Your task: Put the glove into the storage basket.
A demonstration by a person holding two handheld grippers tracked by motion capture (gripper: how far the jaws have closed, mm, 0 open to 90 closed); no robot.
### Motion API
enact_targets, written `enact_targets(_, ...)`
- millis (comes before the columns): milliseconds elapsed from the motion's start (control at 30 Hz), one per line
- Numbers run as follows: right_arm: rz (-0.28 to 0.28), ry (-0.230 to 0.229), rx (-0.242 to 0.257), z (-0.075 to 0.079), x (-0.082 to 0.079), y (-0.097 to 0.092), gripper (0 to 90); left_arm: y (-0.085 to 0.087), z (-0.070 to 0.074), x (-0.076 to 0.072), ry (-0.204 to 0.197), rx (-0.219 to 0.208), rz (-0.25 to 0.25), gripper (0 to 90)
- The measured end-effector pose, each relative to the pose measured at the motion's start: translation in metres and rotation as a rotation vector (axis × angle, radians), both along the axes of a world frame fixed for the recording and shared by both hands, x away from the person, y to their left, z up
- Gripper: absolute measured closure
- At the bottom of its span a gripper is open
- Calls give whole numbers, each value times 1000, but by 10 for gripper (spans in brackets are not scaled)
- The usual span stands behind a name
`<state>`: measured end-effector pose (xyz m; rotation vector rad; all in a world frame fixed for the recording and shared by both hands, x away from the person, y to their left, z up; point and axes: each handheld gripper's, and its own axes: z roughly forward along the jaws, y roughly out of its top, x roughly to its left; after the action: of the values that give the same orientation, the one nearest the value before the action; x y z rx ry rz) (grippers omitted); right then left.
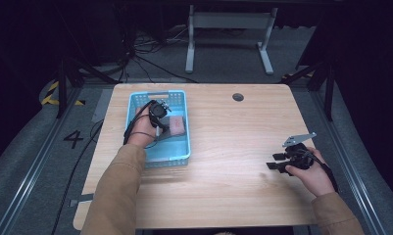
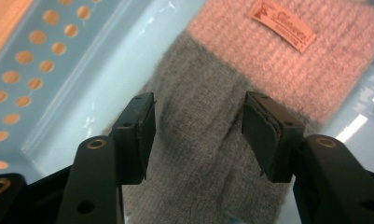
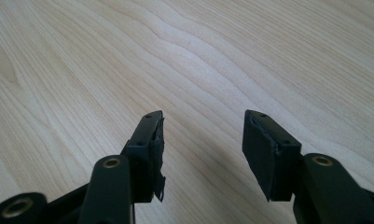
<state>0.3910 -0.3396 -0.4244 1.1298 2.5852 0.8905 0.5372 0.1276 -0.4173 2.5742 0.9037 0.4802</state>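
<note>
Right gripper: near right edge of tabletop, jaws spread, holding nothing, well apart from the work. Left gripper: inside blue perforated basket at the far-left corner, jaws wide open astride the grey stretch of a knit sock, not yet closed on it. Sock's long axis runs straight ahead of the jaws toward its pink cuff with sewn label. Left hand nearer; likely next move, a pinch.

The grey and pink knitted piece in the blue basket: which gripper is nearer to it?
Left. The left gripper is inside the blue basket, jaws open right over the knitted piece. The right gripper is far across the table, over bare wood.
</note>
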Motion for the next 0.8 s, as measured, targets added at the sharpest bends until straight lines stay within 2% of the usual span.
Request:
enact_targets(100, 9, -3, 2, 1, 1, 3, 493, 1, 3, -4, -21, -57, 22, 435)
enact_targets(133, 11, -5, 2, 1, 3, 4, 493, 3, 7, -7, -35, -88, 31, 425)
enact_targets(300, 25, -9, 4, 3, 8, 8, 491, 6, 24, -22, -62, -180, 46, 421)
enact_targets(333, 30, -12, 2, 3, 10, 10, 490, 6, 24, -22, -62, -180, 46, 421)
enact_targets(367, 31, -10, 4, 4, 11, 11, 489, 6, 32, -30, -66, -222, 54, 421)
enact_targets(467, 47, -14, 2, 4, 15, 16, 489, 7, 43, -41, -72, -277, 52, 420)
enact_targets(500, 51, -15, 2, 4, 16, 17, 489, 7, 47, -46, -69, -315, 55, 415)
enact_targets(533, 51, -15, 2, 4, 16, 17, 489, 7, 47, -46, -69, -315, 55, 413)
enact_targets(567, 66, -18, -1, 5, 20, 22, 488, 8, 51, -51, -58, -344, 57, 414)
enact_targets(600, 66, -18, -1, 5, 20, 22, 488, 8, 53, -54, -50, -354, 57, 414)
enact_targets(633, 74, -17, -5, 5, 23, 25, 488, 8, 58, -63, -43, -376, 47, 416)
enact_targets(800, 89, -24, 0, 8, 29, 32, 488, 5, 69, -89, -25, -425, 25, 426)
